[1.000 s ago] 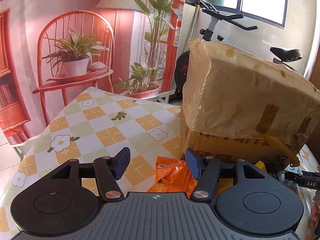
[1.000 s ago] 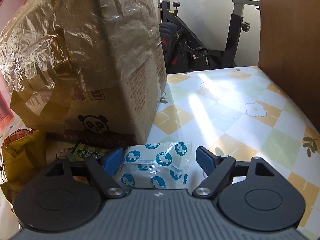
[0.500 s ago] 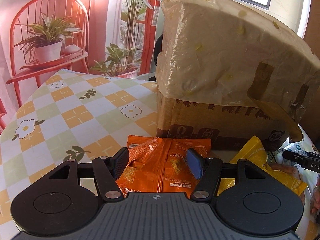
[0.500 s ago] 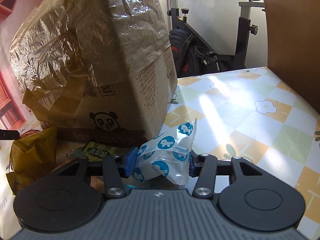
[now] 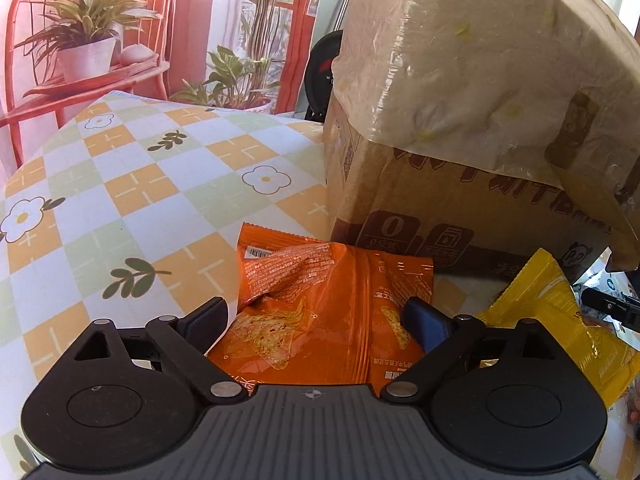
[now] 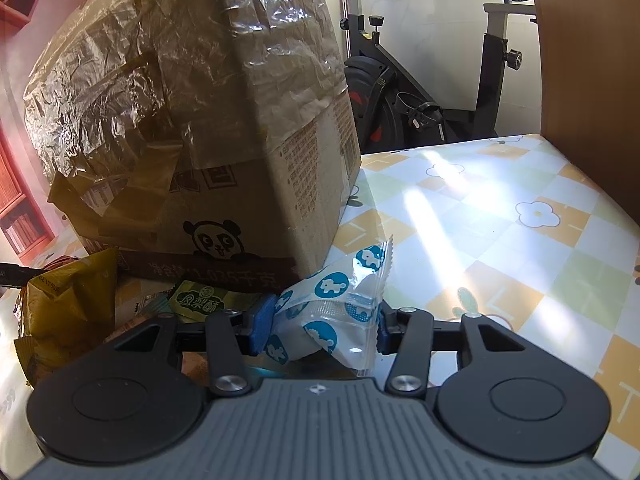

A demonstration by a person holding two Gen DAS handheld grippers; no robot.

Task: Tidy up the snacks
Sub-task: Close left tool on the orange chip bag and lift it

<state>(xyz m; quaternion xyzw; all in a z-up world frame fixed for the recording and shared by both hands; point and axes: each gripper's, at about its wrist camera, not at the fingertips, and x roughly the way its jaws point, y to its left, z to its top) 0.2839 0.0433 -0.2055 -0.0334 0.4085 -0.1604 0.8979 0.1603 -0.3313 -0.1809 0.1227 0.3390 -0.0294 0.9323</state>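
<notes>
Our left gripper [image 5: 316, 316] has its jaws spreading wide, with the orange packet [image 5: 320, 312] lying between them on the tablecloth [image 5: 132, 184]; the pads stand clear of its edges. Our right gripper [image 6: 320, 322] has its jaws clamped on the blue-print pouch [image 6: 336, 304], whose crimped top tilts up toward the box [image 6: 208, 120]. The orange packet lies just in front of the box, its far edge near the box's base. A yellow packet [image 5: 560, 320] sits beside it to the right, also near the box. From the right wrist we see a small green packet [image 6: 208, 300] at the box's foot, left of the pouch.
</notes>
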